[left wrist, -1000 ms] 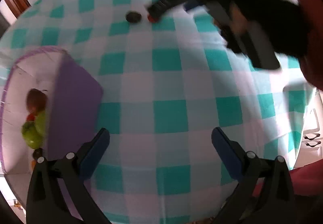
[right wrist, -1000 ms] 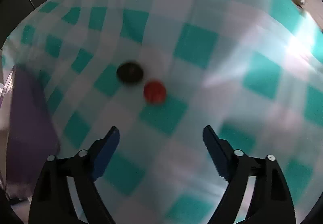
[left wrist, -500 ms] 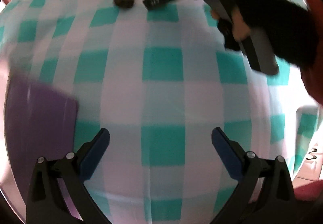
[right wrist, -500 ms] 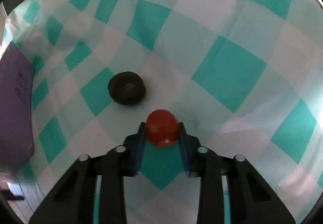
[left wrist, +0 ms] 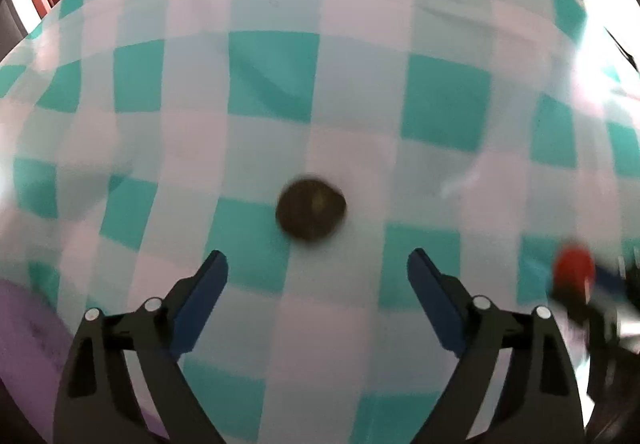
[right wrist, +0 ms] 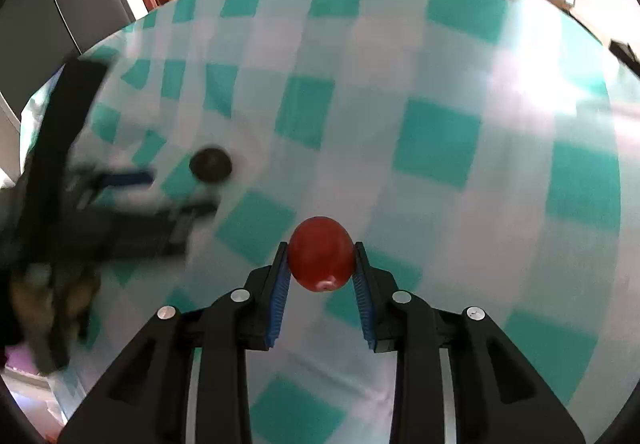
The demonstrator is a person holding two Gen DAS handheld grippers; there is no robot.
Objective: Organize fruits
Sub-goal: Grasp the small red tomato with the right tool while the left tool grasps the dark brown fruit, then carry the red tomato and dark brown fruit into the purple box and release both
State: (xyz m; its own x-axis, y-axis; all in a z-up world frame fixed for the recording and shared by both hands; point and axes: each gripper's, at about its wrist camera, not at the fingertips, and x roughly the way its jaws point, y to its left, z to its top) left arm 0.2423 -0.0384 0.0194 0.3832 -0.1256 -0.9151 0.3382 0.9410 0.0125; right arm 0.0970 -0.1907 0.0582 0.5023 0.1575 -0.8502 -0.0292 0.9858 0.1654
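the right gripper [right wrist: 321,264] is gripping the red fruit [right wrist: 321,253]; the left gripper [left wrist: 317,264], fingers just closing, is hovering open before a blurred, seemingly dark fruit [left wrist: 310,211].

in the left wrist view the dark round fruit [left wrist: 311,209] is smeared by motion, its kind unreadable. the red fruit [left wrist: 573,269] at the right edge is blurred, and the right hand-held gripper [left wrist: 588,284] around it is cut off. a purple thing [left wrist: 24,344] is cropped at lower left. in the right wrist view the left hand-held gripper [right wrist: 176,194] is a dark blur.
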